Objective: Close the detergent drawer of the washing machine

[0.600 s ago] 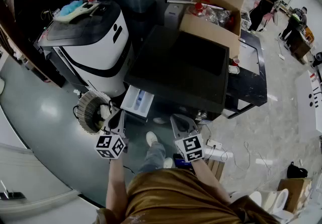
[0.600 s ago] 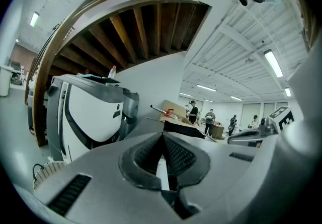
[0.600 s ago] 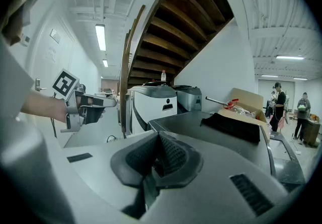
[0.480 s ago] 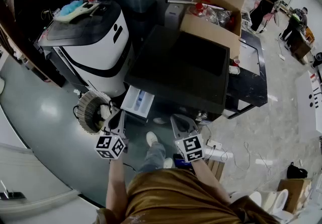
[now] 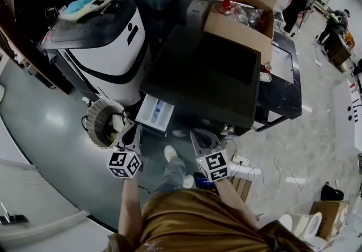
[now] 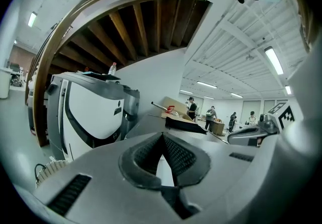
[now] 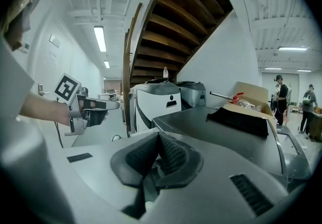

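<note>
Detergent drawer point(image 5: 155, 112) sticks out at the washing machine's point(image 5: 203, 75) front left corner. Left gripper point(image 5: 132, 131) and right gripper point(image 5: 202, 138) are both squeezed shut, holding nothing. A crooked push could jam it.

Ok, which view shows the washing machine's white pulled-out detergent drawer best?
The head view: the white pulled-out detergent drawer sticks out from the dark washing machine, seen from above. Neither gripper view shows it clearly; their bodies block it.

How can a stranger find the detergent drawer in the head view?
Find the big dark-topped washing machine in the middle. At its near-left corner, the detergent drawer sticks out, open. It is the only white tray there, next to a round basket.
</note>
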`<action>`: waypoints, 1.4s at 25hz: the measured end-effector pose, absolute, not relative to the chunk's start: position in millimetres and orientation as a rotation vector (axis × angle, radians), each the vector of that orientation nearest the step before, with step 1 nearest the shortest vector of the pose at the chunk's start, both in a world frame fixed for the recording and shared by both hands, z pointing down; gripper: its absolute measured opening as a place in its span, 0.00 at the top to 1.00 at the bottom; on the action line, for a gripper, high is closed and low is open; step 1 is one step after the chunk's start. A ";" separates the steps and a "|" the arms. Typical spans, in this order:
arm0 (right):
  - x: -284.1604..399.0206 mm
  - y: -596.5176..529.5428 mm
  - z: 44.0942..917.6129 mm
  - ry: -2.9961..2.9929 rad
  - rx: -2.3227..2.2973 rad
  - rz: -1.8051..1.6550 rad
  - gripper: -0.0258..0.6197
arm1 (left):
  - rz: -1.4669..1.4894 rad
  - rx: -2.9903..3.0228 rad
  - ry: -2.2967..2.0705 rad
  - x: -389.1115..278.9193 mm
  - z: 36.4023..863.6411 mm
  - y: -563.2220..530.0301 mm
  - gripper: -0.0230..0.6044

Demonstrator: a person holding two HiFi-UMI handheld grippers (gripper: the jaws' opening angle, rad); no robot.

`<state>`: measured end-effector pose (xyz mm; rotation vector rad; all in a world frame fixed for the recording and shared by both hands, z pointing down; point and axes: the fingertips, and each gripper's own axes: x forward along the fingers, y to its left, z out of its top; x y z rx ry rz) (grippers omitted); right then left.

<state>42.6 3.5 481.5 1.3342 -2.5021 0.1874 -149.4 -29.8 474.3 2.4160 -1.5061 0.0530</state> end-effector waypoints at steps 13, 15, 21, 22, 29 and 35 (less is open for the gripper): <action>49.3 -1.7 505.9 -2.447 1.295 0.230 0.94 | 0.136 2.349 -1.581 -164.5 505.7 -30.0 0.92; 48.7 -2.3 509.6 -2.440 1.287 0.237 0.94 | 0.152 2.350 -1.576 -164.8 511.4 -30.1 0.92; 48.2 -3.4 519.8 -2.425 1.262 0.256 0.94 | 0.205 2.332 -1.549 -164.3 533.7 -28.2 0.91; 48.5 -3.6 521.2 -2.423 1.260 0.260 0.94 | 0.213 2.328 -1.546 -164.2 537.6 -27.7 0.90; 48.2 -8.8 534.0 -2.401 1.238 0.274 0.94 | 0.278 2.308 -1.519 -166.2 563.1 -27.5 0.84; 45.4 -12.2 542.0 -2.387 1.209 0.304 0.94 | 0.295 2.307 -1.494 -165.7 578.4 -27.0 0.82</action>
